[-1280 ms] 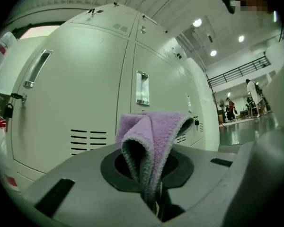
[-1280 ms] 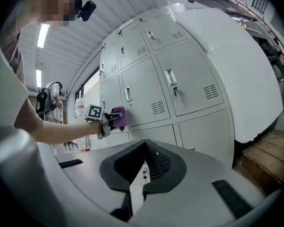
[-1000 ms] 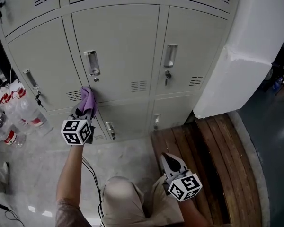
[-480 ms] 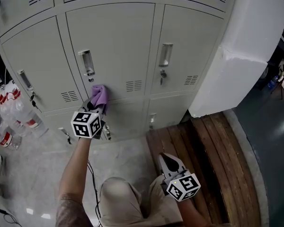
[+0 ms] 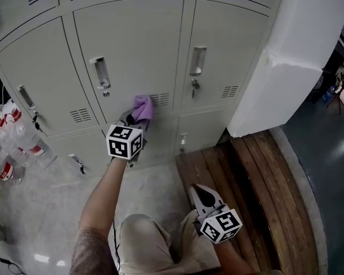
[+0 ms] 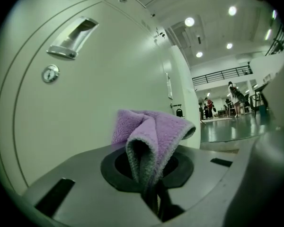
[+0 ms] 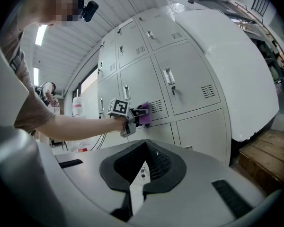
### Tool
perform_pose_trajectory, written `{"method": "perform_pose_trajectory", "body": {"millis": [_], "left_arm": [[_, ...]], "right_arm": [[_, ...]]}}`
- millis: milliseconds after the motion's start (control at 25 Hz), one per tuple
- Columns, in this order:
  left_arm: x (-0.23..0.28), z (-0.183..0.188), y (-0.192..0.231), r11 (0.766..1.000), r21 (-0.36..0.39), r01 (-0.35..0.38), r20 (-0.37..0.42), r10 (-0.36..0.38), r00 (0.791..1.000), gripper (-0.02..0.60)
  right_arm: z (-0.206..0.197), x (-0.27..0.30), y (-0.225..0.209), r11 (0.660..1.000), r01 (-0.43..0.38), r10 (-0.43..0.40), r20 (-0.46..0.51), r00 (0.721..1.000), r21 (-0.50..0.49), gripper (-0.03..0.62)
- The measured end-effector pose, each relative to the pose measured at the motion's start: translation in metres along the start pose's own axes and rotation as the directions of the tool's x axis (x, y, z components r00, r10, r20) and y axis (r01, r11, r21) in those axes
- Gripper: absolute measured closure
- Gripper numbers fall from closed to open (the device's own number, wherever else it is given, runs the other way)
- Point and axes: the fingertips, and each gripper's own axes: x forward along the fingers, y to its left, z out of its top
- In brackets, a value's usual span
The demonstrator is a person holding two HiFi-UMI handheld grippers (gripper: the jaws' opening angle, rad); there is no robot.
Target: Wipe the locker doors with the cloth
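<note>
A purple cloth (image 5: 141,107) is pressed against the lower part of the middle grey locker door (image 5: 132,44), right beside its vent slots (image 5: 160,99). My left gripper (image 5: 136,120) is shut on the cloth, arm stretched forward. In the left gripper view the cloth (image 6: 151,126) bunches up from between the jaws, with the door's handle (image 6: 71,37) and keyhole up to the left. My right gripper (image 5: 200,191) hangs low by the person's knee, jaws together and holding nothing. The right gripper view looks past its own tips (image 7: 144,145) to the cloth (image 7: 145,115) on the door.
Several water bottles (image 5: 11,145) stand on the floor at the left. A wooden pallet (image 5: 255,193) lies at the lockers' right foot, under a large white wrapped block (image 5: 301,56). A cable (image 5: 112,245) trails on the concrete floor.
My left gripper has slid the cloth rightward along the middle door's lower part, from below the handle to the vent slots. The right gripper has stayed put.
</note>
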Motion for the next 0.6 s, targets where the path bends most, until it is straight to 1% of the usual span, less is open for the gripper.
{"method": "perform_pose_trajectory", "body": {"millis": [120, 280, 400, 600], "left_arm": [[0.019, -0.002, -0.019, 0.999, 0.022, 0.037, -0.031, -0.036, 0.999, 0.543], [0.046, -0.004, -0.047, 0.993, 0.062, 0.105, -0.072, -0.100, 0.992, 0.543], [0.060, -0.005, -0.062, 0.989, 0.056, 0.136, -0.083, -0.131, 0.988, 0.543], [0.070, -0.006, -0.081, 0.987, 0.019, 0.159, -0.089, -0.157, 0.984, 0.543]], "right_arm": [[-0.001, -0.003, -0.004, 1.000, 0.016, -0.016, 0.000, 1.000, 0.001, 0.597], [0.001, -0.006, -0.008, 0.999, 0.034, -0.034, 0.003, 0.999, 0.001, 0.597], [0.001, -0.009, -0.012, 0.999, 0.051, -0.051, 0.005, 0.999, 0.001, 0.597], [0.001, -0.015, -0.022, 0.997, 0.080, -0.080, 0.004, 0.997, 0.006, 0.597]]}}
